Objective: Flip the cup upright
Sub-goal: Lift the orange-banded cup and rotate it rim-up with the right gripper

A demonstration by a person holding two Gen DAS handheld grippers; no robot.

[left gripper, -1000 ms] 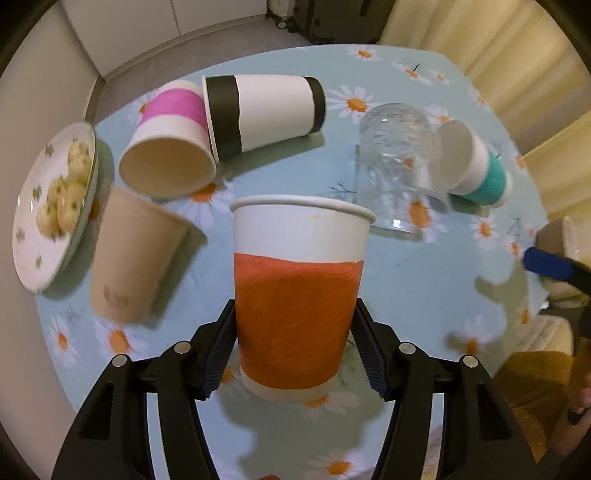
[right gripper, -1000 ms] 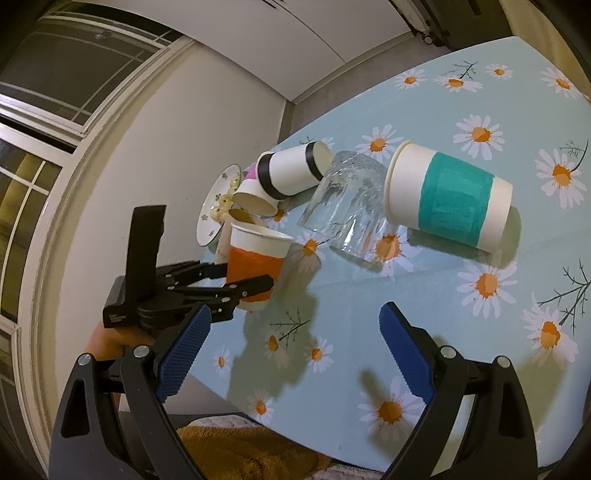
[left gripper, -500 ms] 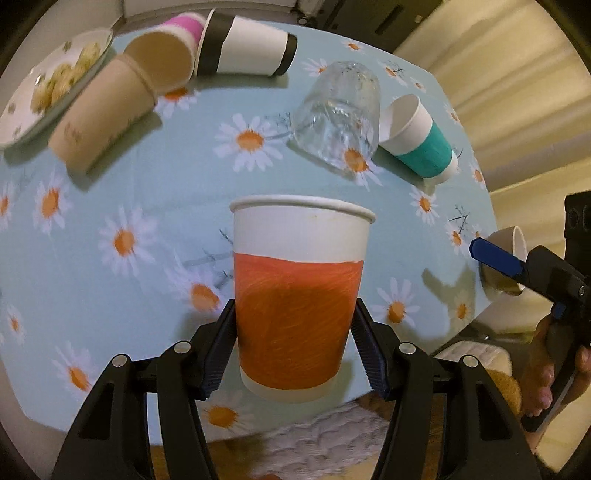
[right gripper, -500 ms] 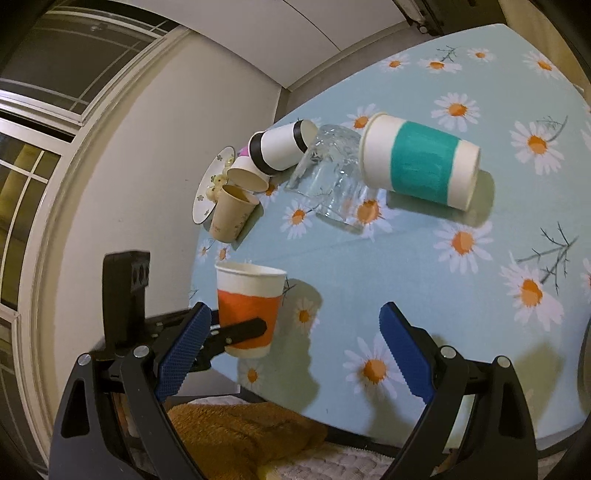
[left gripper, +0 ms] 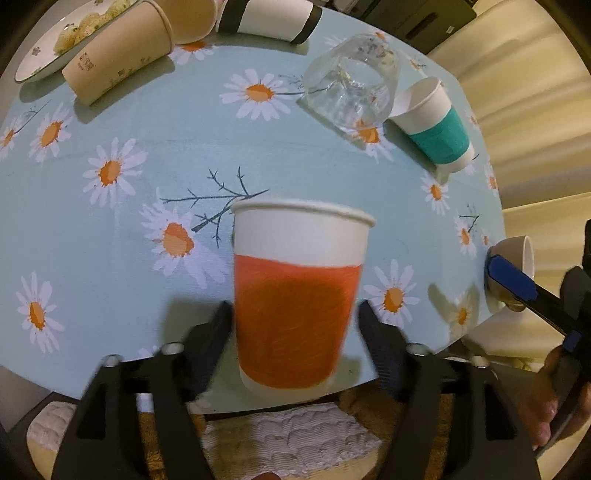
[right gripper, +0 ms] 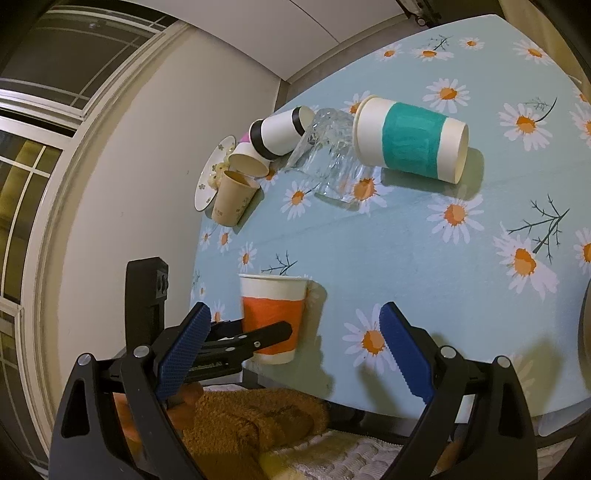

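The orange-banded paper cup (left gripper: pixel 297 302) stands upright at the table's near edge; it also shows in the right wrist view (right gripper: pixel 271 317). My left gripper (left gripper: pixel 295 325) frames it, and its jaws stand slightly off the cup's sides, blurred. In the right wrist view the left gripper's fingers (right gripper: pixel 255 338) sit beside the cup. My right gripper (right gripper: pixel 291 354) is open and empty, off the near edge to the right. A teal-banded cup (right gripper: pixel 410 138) lies on its side.
A glass (left gripper: pixel 352 94) lies on its side beside the teal cup (left gripper: pixel 434 125). A tan cup (left gripper: pixel 118 55) and a black-banded cup (left gripper: pixel 269 16) lie at the far left by a plate of snacks (left gripper: pixel 62 40). A small bowl (left gripper: pixel 515 264) sits at the right edge.
The left gripper carried the orange cup back to the table's near edge and set it down. Its jaws have spread slightly away from the cup. The right gripper stayed open.
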